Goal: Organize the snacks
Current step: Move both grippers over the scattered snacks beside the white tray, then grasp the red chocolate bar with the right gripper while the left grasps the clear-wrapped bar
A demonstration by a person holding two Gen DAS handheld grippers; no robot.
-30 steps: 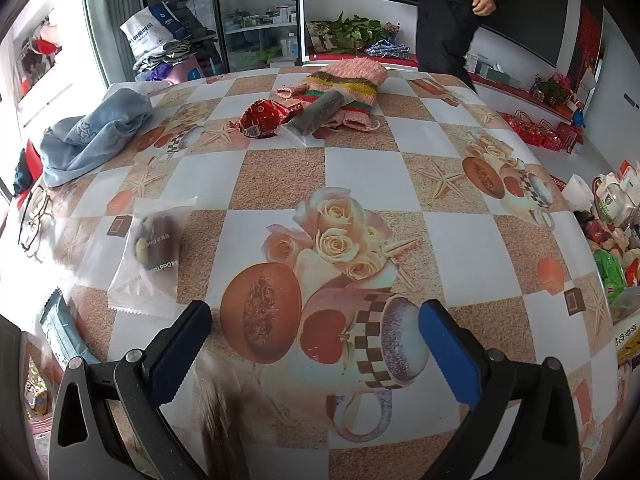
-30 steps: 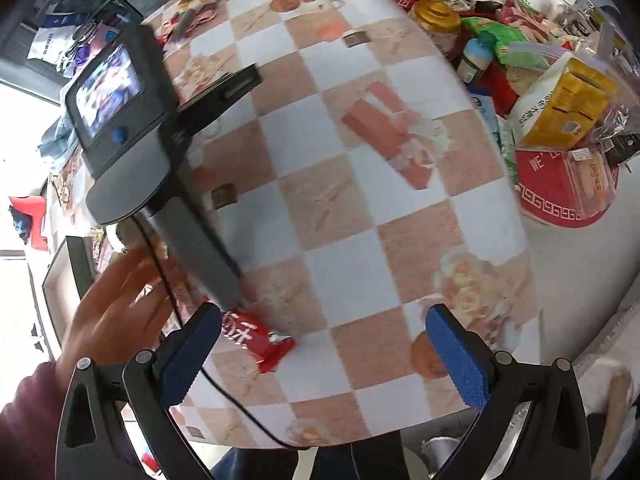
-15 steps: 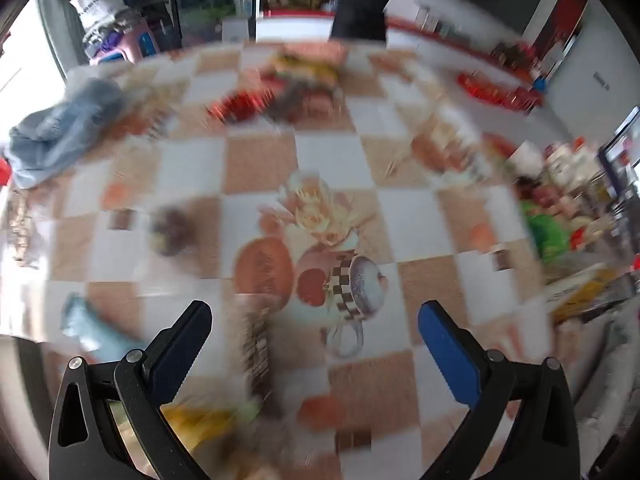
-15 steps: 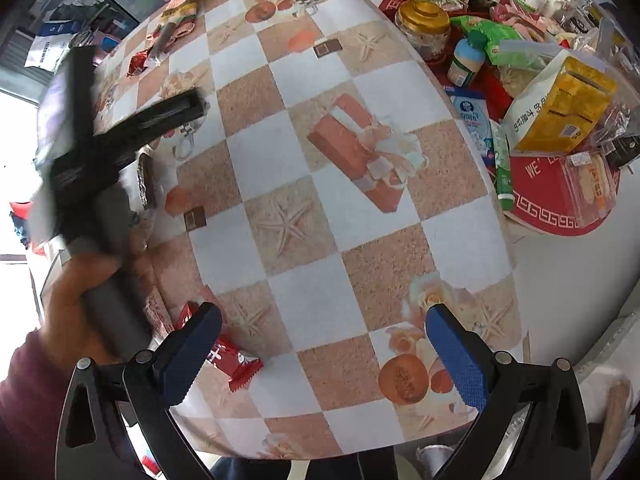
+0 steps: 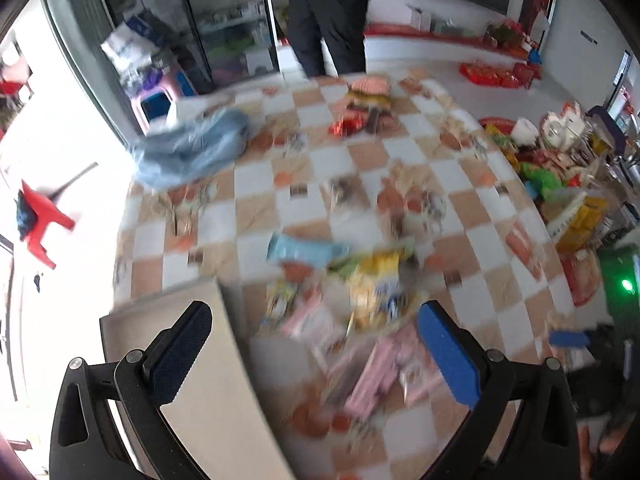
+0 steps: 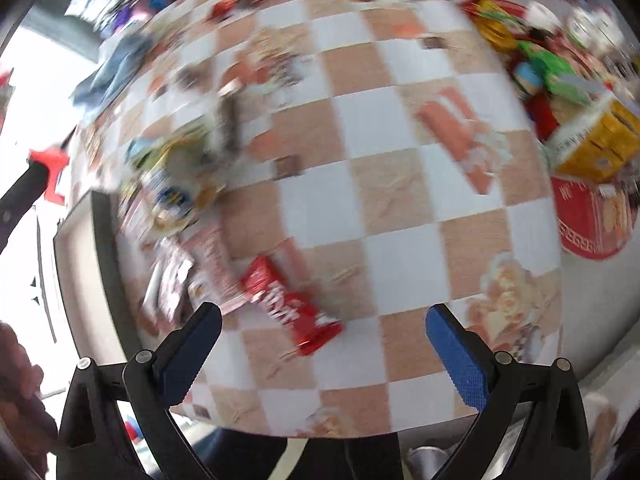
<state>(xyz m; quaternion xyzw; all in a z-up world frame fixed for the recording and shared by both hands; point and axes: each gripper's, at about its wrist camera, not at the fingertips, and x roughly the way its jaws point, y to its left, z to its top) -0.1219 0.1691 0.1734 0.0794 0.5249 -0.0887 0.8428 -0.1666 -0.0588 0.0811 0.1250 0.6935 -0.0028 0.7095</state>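
Note:
Both views are motion-blurred. A heap of snack packets lies near the table's front left, with a yellow packet, a light blue packet and pink packets. My left gripper is open and empty above the pink packets. In the right wrist view the heap sits at left, and a red KitKat bar lies apart on the cloth. My right gripper is open and empty just in front of the bar.
A shallow beige tray sits at the table's left front edge, also in the right wrist view. A red tray of groceries with a yellow box stands at right. Blue cloth and more packets lie far back. A person stands behind.
Both grippers have swung fast and both views are now blurred. The left gripper has pulled back from the far table to above the snack heap and tray. The right view has turned toward the KitKat.

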